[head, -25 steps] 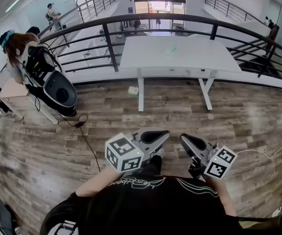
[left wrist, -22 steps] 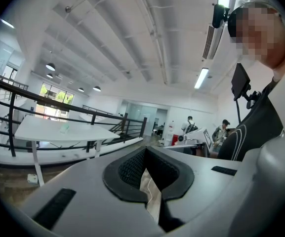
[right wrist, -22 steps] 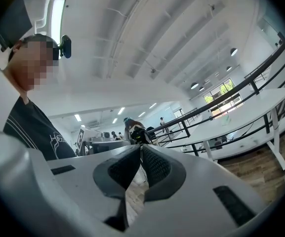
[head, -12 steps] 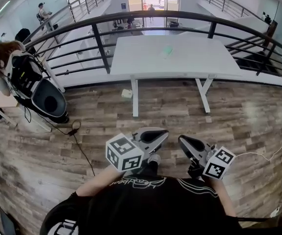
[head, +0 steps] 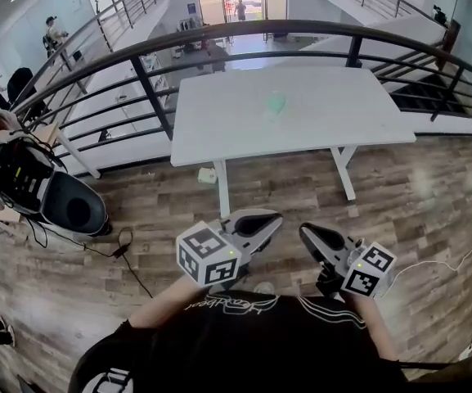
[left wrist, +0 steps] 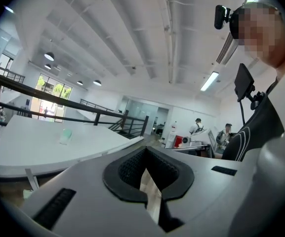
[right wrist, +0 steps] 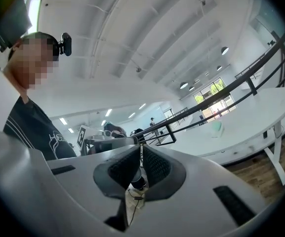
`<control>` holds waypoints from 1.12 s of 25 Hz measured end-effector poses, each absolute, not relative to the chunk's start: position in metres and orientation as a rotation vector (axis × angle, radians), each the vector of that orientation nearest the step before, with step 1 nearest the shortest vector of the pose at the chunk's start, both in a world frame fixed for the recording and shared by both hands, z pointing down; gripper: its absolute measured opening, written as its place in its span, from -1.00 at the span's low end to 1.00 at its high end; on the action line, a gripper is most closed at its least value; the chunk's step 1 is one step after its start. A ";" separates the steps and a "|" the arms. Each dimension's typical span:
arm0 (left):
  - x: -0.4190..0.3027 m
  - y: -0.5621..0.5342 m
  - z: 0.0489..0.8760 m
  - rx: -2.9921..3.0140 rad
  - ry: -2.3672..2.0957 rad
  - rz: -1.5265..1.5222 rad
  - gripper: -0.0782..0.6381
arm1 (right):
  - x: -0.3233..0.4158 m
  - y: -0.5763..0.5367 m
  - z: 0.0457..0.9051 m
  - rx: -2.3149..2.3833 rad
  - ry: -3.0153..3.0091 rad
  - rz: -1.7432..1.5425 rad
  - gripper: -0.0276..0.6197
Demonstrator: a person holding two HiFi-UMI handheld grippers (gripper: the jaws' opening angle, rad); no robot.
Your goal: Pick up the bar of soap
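Hand-held grippers both clenched on nothing, closer to the soap's surface than a second ago.
Left hand-held gripper point(head: 275, 219) and right hand-held gripper point(head: 306, 231) sit side by side, low before the person's dark shirt point(head: 260, 334), jaws together. The pale green bar of soap point(head: 276, 103) lies near the middle of the white surface point(head: 219, 129), well apart from both. Since the earlier frames the surface has drawn nearer, and the person with a backpack point(head: 11, 162) has slid to the left edge.
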State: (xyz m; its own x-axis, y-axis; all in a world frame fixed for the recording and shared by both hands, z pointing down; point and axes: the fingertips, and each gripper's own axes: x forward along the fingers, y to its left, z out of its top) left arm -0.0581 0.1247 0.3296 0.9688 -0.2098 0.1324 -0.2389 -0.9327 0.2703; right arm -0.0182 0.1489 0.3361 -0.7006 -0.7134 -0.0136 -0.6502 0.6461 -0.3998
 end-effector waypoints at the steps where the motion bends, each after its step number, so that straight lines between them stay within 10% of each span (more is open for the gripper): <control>1: -0.056 0.110 0.329 2.837 -0.328 0.147 -0.76 | -0.017 0.135 0.335 -1.129 2.693 -0.548 -0.86; 28: -0.048 -0.010 0.338 2.849 -0.344 0.151 -0.76 | -0.002 0.023 0.345 -1.170 2.702 -0.551 -0.86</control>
